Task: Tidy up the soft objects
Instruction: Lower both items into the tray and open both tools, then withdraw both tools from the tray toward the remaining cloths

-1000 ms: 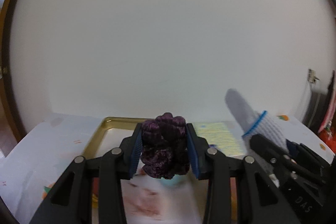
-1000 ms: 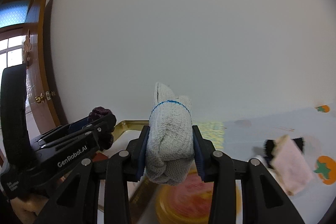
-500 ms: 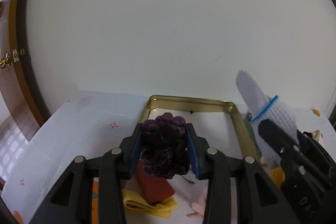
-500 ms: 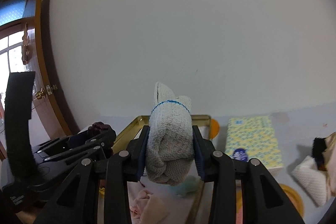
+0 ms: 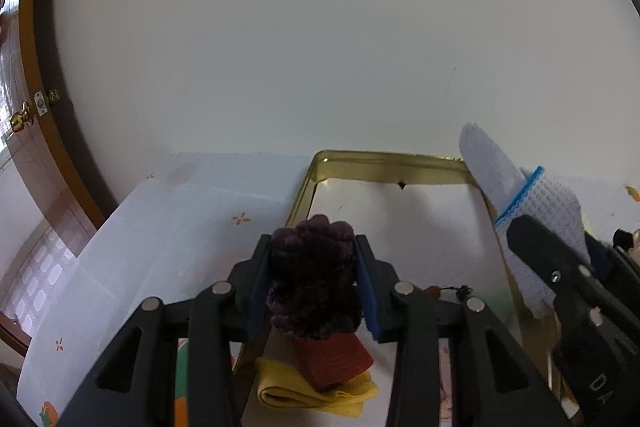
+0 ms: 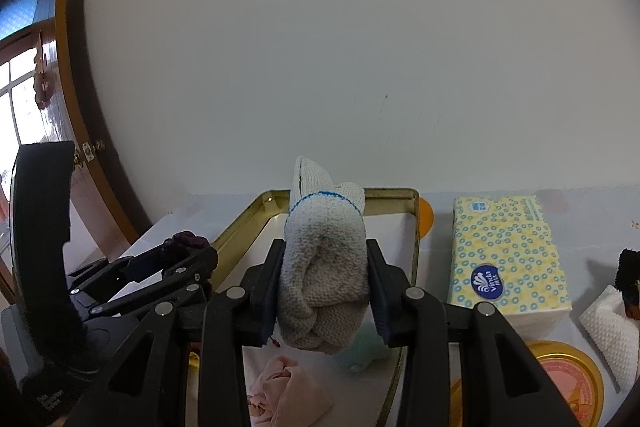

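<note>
The soft objects I'm sorting are headed for the gold tray, the biggest thing in front of me, sitting on the counter against the white wall. Some are already in it: a folded yellow cloth with a dark red piece on top, a pink cloth and something pale green that I can only half see. Beside the tray, on its right in the right wrist view, stands a yellow tissue pack, with a round gold tin nearer to me.

I judge I'm in the carry-and-place step, with both loads hovering over the tray and neither set down yet. The next move calls for lowering each load onto a bare patch of the tray floor, clear of the rim, and then letting go.

My right gripper is part closed, its pads pressing a rolled white knit glove with a blue band. My left gripper is likewise clamped partway on a dark purple fuzzy scrunchie, which bulges between its blue pads.
</note>
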The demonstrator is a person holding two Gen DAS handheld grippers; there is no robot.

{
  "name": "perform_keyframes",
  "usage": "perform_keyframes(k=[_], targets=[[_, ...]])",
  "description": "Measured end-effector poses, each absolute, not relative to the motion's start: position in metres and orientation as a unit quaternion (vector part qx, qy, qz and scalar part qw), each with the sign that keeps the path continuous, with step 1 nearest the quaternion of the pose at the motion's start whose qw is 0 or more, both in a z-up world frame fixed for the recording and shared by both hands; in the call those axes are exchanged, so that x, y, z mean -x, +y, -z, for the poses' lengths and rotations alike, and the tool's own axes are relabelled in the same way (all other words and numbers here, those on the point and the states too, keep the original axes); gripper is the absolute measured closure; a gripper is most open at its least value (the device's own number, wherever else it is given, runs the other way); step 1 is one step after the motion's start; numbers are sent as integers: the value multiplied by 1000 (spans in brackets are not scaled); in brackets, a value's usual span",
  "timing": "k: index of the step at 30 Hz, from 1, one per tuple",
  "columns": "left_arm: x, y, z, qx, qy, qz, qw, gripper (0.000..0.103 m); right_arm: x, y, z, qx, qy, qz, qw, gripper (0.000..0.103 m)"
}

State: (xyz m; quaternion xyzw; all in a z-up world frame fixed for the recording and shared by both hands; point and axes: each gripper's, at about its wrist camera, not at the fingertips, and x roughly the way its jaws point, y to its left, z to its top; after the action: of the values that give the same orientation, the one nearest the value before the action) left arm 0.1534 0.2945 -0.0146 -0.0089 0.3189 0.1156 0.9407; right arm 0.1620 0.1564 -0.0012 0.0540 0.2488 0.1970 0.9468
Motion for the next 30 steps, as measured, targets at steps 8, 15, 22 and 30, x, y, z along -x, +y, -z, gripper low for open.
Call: perform_keyframes(k=[8,15,22,30], targets=[[-159,296,21,6,330,-123,936,65,-179,155,1,-63,265,-209,939,61],[-164,298,25,9,330,-134,935,57,-192,156,4,-65,279,-250,925,37],[-151,295,17,16,287,-147,946,1,-174,134,-2,-105,215,-244,940,27],[-137,277,14,-7,243,-148,959,1,-151,98,-5,-125,149,-173,966,22]])
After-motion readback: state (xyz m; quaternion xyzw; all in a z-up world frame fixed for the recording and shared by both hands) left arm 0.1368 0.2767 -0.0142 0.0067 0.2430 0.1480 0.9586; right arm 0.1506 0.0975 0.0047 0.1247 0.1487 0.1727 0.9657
